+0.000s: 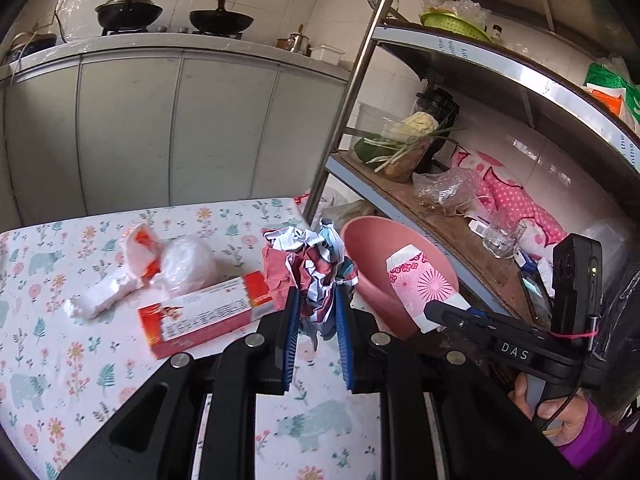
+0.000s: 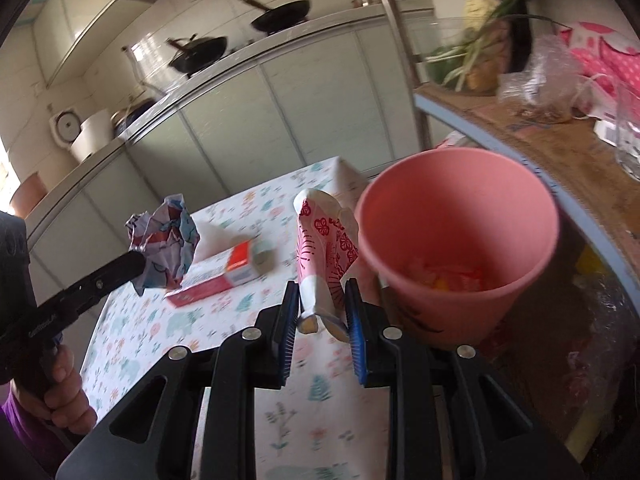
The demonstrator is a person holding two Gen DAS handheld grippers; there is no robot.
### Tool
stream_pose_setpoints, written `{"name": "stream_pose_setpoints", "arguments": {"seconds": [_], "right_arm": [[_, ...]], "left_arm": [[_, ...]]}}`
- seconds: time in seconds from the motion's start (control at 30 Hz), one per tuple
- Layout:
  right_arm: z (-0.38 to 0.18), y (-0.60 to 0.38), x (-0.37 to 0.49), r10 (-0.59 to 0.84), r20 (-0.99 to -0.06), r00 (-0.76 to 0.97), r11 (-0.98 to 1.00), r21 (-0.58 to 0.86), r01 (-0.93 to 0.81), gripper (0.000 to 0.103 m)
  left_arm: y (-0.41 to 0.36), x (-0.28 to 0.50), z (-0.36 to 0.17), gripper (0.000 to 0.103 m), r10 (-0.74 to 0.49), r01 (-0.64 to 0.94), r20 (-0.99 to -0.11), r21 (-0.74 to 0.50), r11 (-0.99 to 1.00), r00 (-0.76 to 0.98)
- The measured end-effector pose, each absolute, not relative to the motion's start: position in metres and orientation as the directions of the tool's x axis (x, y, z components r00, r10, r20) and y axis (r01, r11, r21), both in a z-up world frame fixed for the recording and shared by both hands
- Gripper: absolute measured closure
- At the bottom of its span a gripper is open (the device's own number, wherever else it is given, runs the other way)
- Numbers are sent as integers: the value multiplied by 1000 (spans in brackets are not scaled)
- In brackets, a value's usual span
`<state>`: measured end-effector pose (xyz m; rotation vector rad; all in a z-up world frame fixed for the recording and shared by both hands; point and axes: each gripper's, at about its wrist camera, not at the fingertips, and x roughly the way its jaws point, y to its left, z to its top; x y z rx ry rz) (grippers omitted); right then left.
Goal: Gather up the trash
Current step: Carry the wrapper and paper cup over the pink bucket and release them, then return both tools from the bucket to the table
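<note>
Between the left gripper's (image 1: pixel 318 312) blue pads a crumpled paper ball (image 1: pixel 310 264) is pinched; the right gripper (image 2: pixel 322 308) pinches a pink patterned wrapper (image 2: pixel 320 248), with the pink bin (image 2: pixel 460 248) just right of its jaws. Risks: both loads converging on one bin mouth could collide; a light grip may drop the ball short, onto the floral tablecloth (image 1: pixel 80 360). Box (image 1: pixel 208 312) and plastic wads (image 1: pixel 160 268) lie left of the left jaws, uncollected. Readable: "DAS" on the right gripper's arm; box print too blurred.
</note>
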<state>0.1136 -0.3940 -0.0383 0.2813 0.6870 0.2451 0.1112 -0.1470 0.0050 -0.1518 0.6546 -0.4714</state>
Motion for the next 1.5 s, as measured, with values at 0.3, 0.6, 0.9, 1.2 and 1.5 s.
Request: {"name": "stream_pose_setpoints", "arguments": {"seconds": [0.3, 0.6, 0.9, 1.2, 1.5], "right_arm": [[-44, -439, 143, 170, -611, 774, 956, 294, 23, 79], [-70, -454, 173, 101, -662, 742, 961, 259, 100, 79], [-87, -458, 186, 76, -690, 720, 962, 241, 130, 79], [-90, -458, 192, 59, -701, 711, 963, 226, 143, 79], [-93, -455, 198, 54, -714, 698, 964, 221, 151, 79]], "left_arm": [[-224, 154, -4, 86, -544, 475, -559, -280, 834, 626], [-270, 195, -27, 86, -556, 487, -594, -293, 823, 581], [-291, 215, -52, 86, -546, 479, -638, -299, 826, 543], [-302, 224, -60, 86, -542, 477, -651, -299, 826, 531], [-306, 228, -67, 86, -530, 471, -667, -291, 832, 523]]}}
